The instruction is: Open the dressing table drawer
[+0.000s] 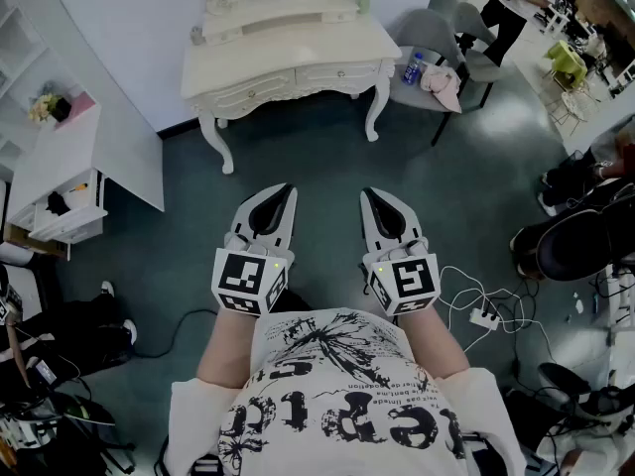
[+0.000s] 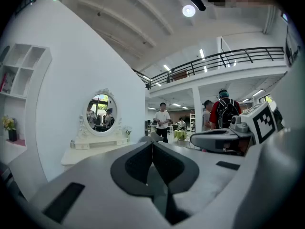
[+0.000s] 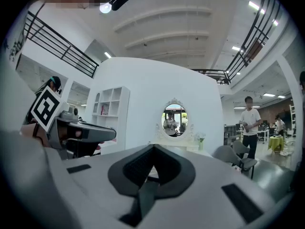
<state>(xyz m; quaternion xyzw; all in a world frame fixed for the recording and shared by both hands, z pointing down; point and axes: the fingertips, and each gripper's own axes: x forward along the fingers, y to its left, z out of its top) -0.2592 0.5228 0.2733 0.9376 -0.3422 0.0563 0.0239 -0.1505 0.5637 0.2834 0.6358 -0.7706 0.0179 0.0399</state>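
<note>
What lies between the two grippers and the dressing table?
Only bare dark floor, as the head view shows: nothing stands between the left gripper, the right gripper and the dressing table.

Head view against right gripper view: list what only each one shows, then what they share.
Head view only: the closed drawer fronts, a bottle on the chair, and floor cables. Right gripper view only: the ceiling and balcony railing. Shared: the dressing table, the left gripper and the right gripper, both shut and empty.
</note>
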